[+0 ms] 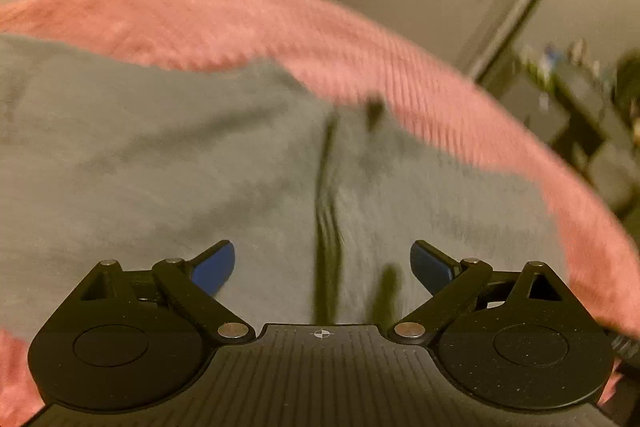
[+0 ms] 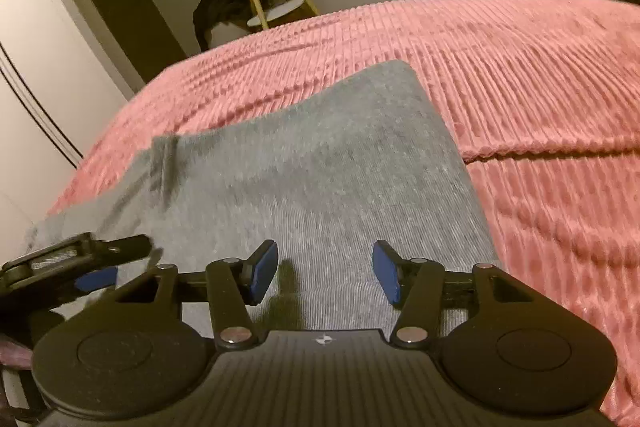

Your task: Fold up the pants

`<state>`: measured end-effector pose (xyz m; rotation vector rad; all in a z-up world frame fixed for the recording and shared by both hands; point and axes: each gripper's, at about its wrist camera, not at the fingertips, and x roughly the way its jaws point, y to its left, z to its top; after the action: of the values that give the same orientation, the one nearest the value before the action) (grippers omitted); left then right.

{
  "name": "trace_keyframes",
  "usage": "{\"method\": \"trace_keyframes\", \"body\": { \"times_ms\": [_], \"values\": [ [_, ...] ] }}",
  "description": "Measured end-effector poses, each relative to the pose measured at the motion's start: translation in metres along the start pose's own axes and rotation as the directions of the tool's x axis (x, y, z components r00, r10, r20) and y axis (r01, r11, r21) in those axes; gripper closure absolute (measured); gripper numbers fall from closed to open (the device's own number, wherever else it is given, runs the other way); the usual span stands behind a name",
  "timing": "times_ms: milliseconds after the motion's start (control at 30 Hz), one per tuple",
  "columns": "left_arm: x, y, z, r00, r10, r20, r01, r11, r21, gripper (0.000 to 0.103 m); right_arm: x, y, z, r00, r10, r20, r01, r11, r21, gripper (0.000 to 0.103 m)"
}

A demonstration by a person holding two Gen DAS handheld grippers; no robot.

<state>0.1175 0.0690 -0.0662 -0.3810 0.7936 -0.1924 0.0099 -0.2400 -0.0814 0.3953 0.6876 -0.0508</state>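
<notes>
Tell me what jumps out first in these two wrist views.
The grey pants spread flat over the ribbed pink bedspread fill the middle of both views. Both claws hover open above the fabric: the right claw over a smooth panel, the left claw over a dark drawstring.

Both the left gripper point(image 1: 322, 267) and right gripper point(image 2: 325, 273) are matte black with ribbed bases, round discs, silver rivets and blue fingertip pads point(image 2: 265, 269).
</notes>
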Motion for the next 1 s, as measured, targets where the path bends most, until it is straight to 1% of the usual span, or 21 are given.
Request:
{"method": "trace_keyframes", "body": {
  "times_ms": [33,100,133,167,200,267,333,367,400,533,567,600,633,667,767,800,867,900,933,967,1000],
  "values": [
    [-0.013,0.011,0.005,0.999,-0.015,0.040,0.018,0.998,-0.061,0.005,-0.001,-0.002,0.000,1.000,0.005,0.003,-0.005,1.000,0.013,0.050],
    [-0.042,0.037,0.011,0.991,-0.034,0.127,0.056,0.984,-0.172,0.004,-0.002,-0.004,0.000,1.000,0.013,0.005,-0.013,0.999,0.030,0.049],
    [-0.055,0.050,0.013,0.986,-0.024,0.167,0.059,0.977,-0.207,0.003,-0.002,-0.004,-0.001,1.000,0.017,0.005,-0.017,0.999,0.031,0.048],
    [-0.071,0.066,0.015,0.978,0.008,0.207,0.041,0.971,-0.235,0.002,-0.002,-0.004,0.000,1.000,0.019,0.005,-0.020,0.999,0.029,0.046],
    [-0.081,0.079,0.018,0.973,0.043,0.227,0.015,0.969,-0.248,0.002,-0.002,-0.003,0.000,1.000,0.021,0.006,-0.021,0.999,0.027,0.044],
    [-0.101,0.117,0.019,0.959,0.143,0.244,-0.067,0.954,-0.293,0.002,-0.001,-0.002,0.000,1.000,0.023,0.005,-0.023,1.000,0.020,0.041],
    [-0.113,0.153,0.017,0.951,0.211,0.226,-0.117,0.922,-0.369,0.002,0.000,-0.001,0.000,1.000,0.026,0.006,-0.026,0.999,0.018,0.039],
    [-0.118,0.172,0.014,0.946,0.240,0.220,-0.131,0.900,-0.416,0.002,0.000,-0.002,0.000,1.000,0.029,0.005,-0.029,0.999,0.021,0.038],
    [-0.121,0.188,0.011,0.941,0.250,0.228,-0.122,0.880,-0.458,0.002,0.001,-0.003,0.001,1.000,0.030,0.005,-0.030,0.999,0.026,0.038],
    [-0.113,0.238,0.006,0.952,0.211,0.222,-0.043,0.809,-0.586,0.007,0.002,-0.005,0.002,0.999,0.032,0.008,-0.033,0.998,0.044,0.038],
    [-0.108,0.247,0.007,0.954,0.202,0.220,-0.027,0.793,-0.609,0.016,0.002,-0.005,0.002,1.000,0.031,0.008,-0.031,0.999,0.045,0.038],
    [-0.103,0.255,0.008,0.957,0.190,0.217,-0.015,0.783,-0.622,0.019,0.002,-0.005,0.002,1.000,0.028,0.008,-0.028,0.999,0.044,0.038],
    [-0.101,0.263,0.008,0.960,0.187,0.210,-0.012,0.773,-0.634,0.020,0.003,-0.004,0.002,1.000,0.025,0.007,-0.025,0.999,0.043,0.038],
    [-0.096,0.269,0.010,0.959,0.194,0.204,-0.016,0.761,-0.649,0.022,0.003,-0.004,0.002,1.000,0.021,0.007,-0.022,0.999,0.043,0.038],
    [-0.082,0.280,0.015,0.966,0.171,0.194,-0.002,0.755,-0.655,0.021,0.005,-0.003,0.003,1.000,0.010,0.008,-0.010,0.999,0.043,0.038],
    [-0.077,0.282,0.018,0.967,0.170,0.190,-0.004,0.755,-0.656,0.016,0.006,-0.003,0.003,1.000,0.007,0.009,-0.007,0.999,0.043,0.037],
    [-0.071,0.283,0.024,0.968,0.156,0.195,0.007,0.765,-0.644,0.014,0.008,-0.003,0.004,1.000,0.003,0.010,-0.003,0.999,0.043,0.037],
    [-0.070,0.281,0.026,0.969,0.155,0.193,0.005,0.766,-0.643,0.021,0.009,-0.003,0.004,1.000,0.001,0.012,-0.002,0.999,0.043,0.037],
    [-0.070,0.279,0.028,0.968,0.151,0.198,0.008,0.776,-0.631,0.030,0.009,-0.003,0.004,1.000,0.000,0.015,-0.001,0.999,0.042,0.037],
    [-0.071,0.278,0.030,0.968,0.161,0.193,-0.009,0.789,-0.614,0.055,0.010,-0.003,0.004,1.000,-0.001,0.017,0.000,0.999,0.042,0.037],
    [-0.072,0.279,0.030,0.967,0.164,0.193,-0.014,0.796,-0.606,0.065,0.011,-0.004,0.005,1.000,-0.001,0.019,0.000,0.999,0.043,0.037]
  ]
}}
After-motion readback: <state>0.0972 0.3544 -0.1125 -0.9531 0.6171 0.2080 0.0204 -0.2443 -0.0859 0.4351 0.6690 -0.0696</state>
